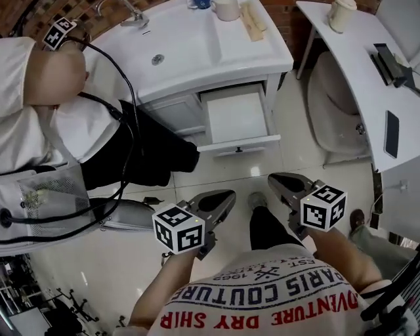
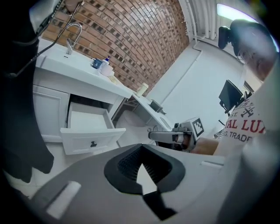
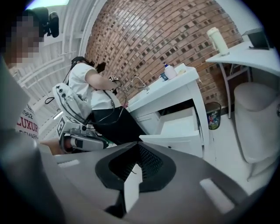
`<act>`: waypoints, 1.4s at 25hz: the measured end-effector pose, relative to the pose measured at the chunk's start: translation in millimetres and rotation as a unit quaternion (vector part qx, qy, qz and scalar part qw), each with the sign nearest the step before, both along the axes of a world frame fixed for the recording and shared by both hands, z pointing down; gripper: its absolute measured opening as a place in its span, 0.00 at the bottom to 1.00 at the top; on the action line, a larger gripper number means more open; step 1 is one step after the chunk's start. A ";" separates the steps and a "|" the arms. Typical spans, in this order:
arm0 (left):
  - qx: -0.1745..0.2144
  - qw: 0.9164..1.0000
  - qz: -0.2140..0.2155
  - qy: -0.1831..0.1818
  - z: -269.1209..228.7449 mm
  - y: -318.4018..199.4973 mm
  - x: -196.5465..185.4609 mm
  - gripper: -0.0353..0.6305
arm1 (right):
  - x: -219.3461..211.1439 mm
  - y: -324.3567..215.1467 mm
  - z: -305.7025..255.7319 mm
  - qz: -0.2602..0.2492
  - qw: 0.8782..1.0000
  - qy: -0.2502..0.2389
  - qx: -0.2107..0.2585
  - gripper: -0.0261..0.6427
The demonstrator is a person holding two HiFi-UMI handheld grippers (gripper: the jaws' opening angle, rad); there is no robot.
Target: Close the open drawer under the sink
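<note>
The white drawer [image 1: 235, 118] under the sink [image 1: 172, 47] stands pulled out, its front panel [image 1: 239, 143] bearing a small dark knob. It also shows in the left gripper view [image 2: 89, 127] and the right gripper view [image 3: 181, 129]. My left gripper [image 1: 225, 197] hangs over the floor in front of the drawer, a little to its left, shut and holding nothing. My right gripper [image 1: 280, 179] is just right of it, also shut and bare. Both are well short of the drawer. Each gripper's own view shows its tips closed together, the left gripper [image 2: 141, 145] and the right gripper [image 3: 139, 144].
Another person [image 1: 59, 125] in a white top and black trousers stands at the vanity's left, close to the drawer. A round white seat [image 1: 335, 105] and a white desk [image 1: 357, 59] lie to the right. Cups [image 1: 226, 8] sit on the sink top.
</note>
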State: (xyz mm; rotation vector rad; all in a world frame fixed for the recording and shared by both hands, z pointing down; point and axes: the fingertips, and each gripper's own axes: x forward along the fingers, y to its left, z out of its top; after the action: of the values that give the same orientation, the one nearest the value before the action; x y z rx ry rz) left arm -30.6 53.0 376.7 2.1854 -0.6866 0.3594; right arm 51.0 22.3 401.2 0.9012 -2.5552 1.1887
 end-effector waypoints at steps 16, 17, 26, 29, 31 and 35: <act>-0.091 0.995 -0.028 -0.005 68.8 -64.3 -13.4 0.03 | 38.6 -94.2 165.3 0.092 0.985 0.082 -0.118 0.05; -0.093 0.995 -0.028 -0.004 70.5 -66.7 -12.5 0.03 | 38.6 -97.2 165.7 0.093 0.985 0.082 -0.118 0.05; -0.099 0.995 -0.027 0.001 72.6 -89.8 -5.4 0.03 | 36.1 -130.1 165.8 0.101 0.985 0.064 -0.127 0.05; -0.101 0.994 -0.029 -0.003 73.9 -96.8 -4.3 0.03 | 35.4 -151.8 166.0 0.102 0.985 0.055 -0.127 0.05; -0.100 0.995 -0.031 -0.003 73.8 -102.2 -4.4 0.03 | 35.6 -168.8 165.6 0.105 0.985 0.051 -0.124 0.05; -0.097 0.994 -0.041 -0.005 72.1 -111.4 -11.4 0.03 | 30.8 -204.5 165.7 0.111 0.986 0.046 -0.114 0.05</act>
State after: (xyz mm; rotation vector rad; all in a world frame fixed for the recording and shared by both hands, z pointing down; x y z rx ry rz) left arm -42.0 -58.4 448.8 1.9679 -0.7136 0.3783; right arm 81.9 -182.2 566.9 1.1771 -2.2343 1.4275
